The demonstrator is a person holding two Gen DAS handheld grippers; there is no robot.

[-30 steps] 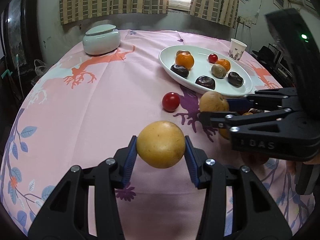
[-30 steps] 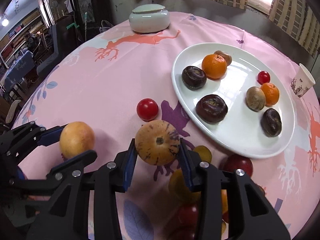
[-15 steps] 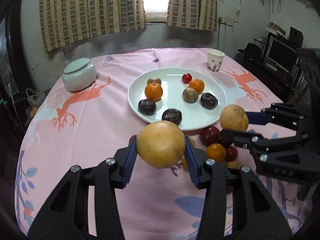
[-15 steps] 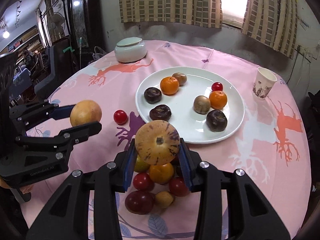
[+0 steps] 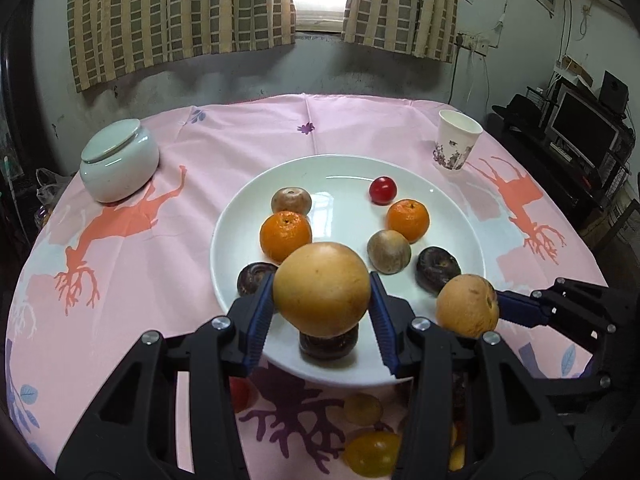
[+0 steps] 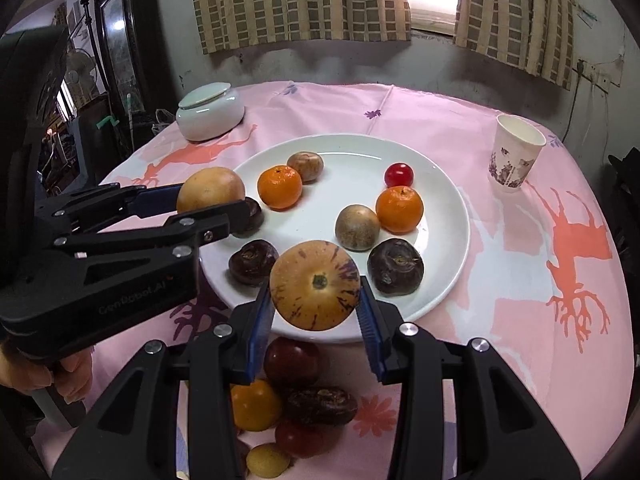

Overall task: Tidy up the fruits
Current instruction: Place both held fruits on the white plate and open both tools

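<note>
While both grippers are hovering over the near rim of the white plate [image 5: 224, 236], you are pinching a plain yellow-orange fruit [image 5: 321, 289] in the left gripper [image 5: 321, 312]. Your right gripper [image 6: 316, 312] is clamping a purple-streaked yellow fruit [image 6: 315, 285]; loose fruits [image 6: 294, 400] are lying on the pink tablecloth [image 6: 520, 280] beneath it.

Only one piece of lettering can be read — pale letters spelling what looks like "GenRobot.AI" along the black side of the left gripper [image 6: 208, 210] in the right wrist view — while the print on the paper cup [image 6: 516, 154] is a pattern, not words.
</note>
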